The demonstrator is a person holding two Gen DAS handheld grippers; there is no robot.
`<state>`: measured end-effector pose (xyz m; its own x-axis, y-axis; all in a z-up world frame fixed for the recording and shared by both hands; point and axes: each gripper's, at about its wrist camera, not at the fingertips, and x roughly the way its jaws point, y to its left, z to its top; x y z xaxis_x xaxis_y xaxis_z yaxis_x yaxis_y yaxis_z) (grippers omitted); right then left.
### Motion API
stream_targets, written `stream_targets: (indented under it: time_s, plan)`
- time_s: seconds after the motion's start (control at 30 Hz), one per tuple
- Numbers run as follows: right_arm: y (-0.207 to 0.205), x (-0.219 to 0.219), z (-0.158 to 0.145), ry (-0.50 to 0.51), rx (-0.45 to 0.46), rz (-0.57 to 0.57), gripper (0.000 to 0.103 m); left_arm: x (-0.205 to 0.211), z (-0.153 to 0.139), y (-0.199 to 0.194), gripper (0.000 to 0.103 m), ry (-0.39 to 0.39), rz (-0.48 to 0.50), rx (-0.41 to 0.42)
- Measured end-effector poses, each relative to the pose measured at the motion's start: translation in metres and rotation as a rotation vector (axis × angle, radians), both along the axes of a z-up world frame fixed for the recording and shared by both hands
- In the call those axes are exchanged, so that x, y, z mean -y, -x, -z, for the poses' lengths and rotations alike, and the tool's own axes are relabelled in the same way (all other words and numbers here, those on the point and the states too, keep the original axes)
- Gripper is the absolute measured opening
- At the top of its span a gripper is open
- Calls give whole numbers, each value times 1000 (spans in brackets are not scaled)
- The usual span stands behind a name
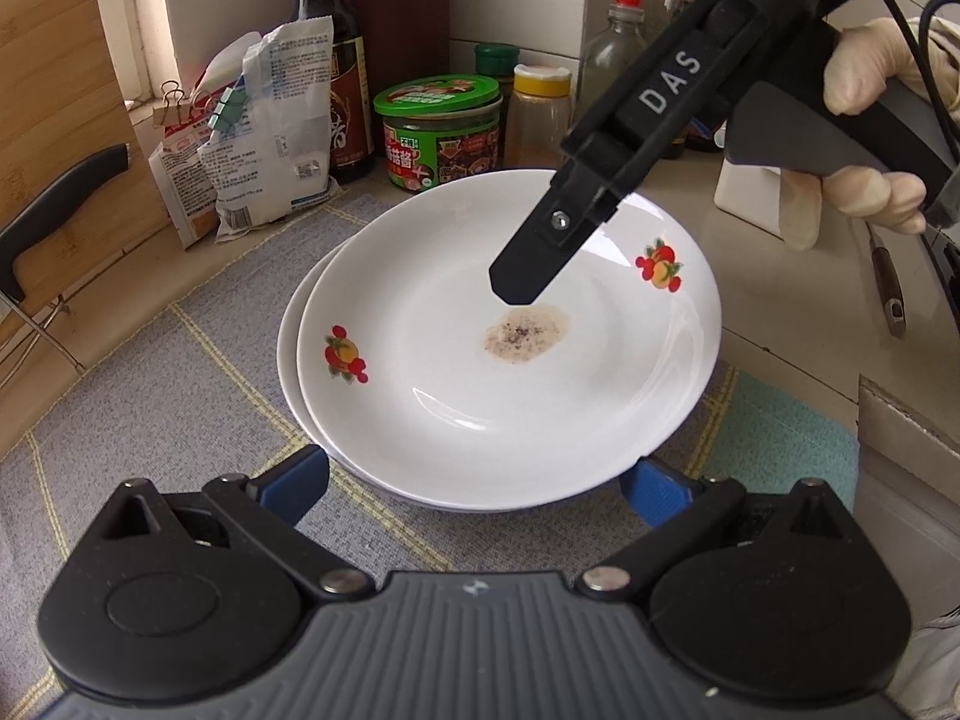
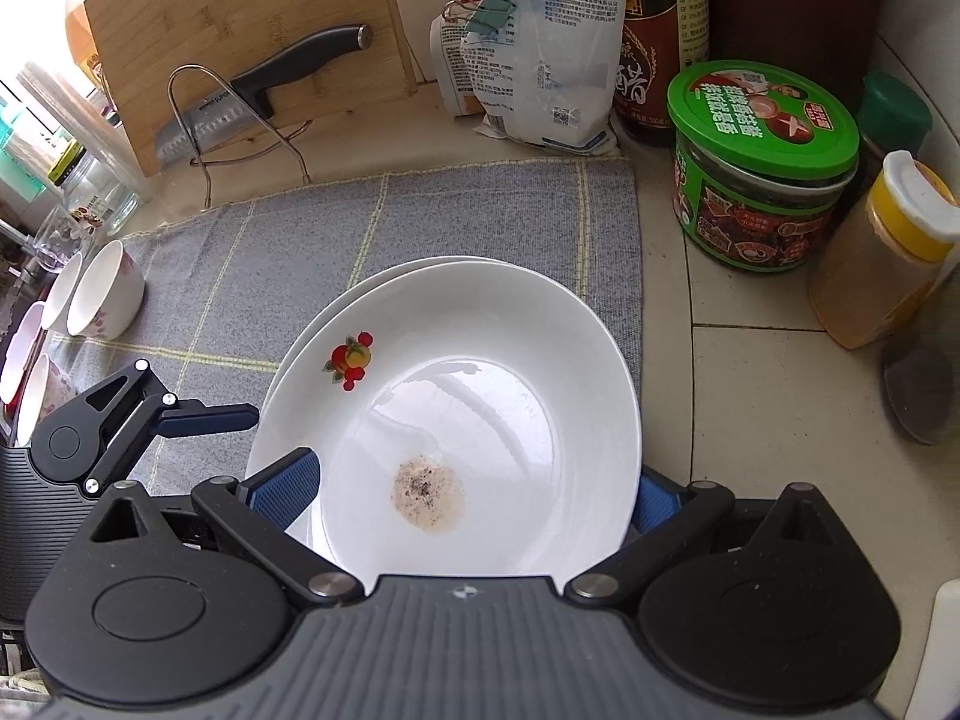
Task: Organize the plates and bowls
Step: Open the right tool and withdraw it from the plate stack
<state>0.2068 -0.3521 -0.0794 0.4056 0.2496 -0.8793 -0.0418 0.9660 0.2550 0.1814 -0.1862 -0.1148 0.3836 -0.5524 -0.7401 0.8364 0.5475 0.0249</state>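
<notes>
A white plate (image 1: 510,360) with fruit prints and a brown stain sits on a second white plate (image 1: 294,336) on the grey mat. My left gripper (image 1: 480,486) is open at the plates' near edge, fingers either side. My right gripper (image 2: 474,492) is open and hovers just above the top plate (image 2: 480,396); from the left wrist view it reaches in from the upper right, its fingers (image 1: 528,270) over the stain. The lower plate's rim (image 2: 360,288) shows behind. Small white bowls (image 2: 102,294) stand at the mat's left edge. The left gripper (image 2: 198,414) also shows left of the plates.
Behind the mat (image 2: 300,252) stand a green-lidded jar (image 2: 762,168), a yellow-capped spice bottle (image 2: 888,252), a dark sauce bottle (image 2: 660,42), clipped bags (image 2: 540,48) and a bamboo board with a knife (image 2: 258,90) on a wire rack. A cardboard box (image 1: 906,450) lies right.
</notes>
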Motion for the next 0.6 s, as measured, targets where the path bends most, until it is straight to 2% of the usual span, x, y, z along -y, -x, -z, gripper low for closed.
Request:
stream_targets:
  time_s: [0.6]
  plan:
    - [13, -8, 4, 76, 11, 8, 103, -18, -6, 18, 102, 17, -54, 80]
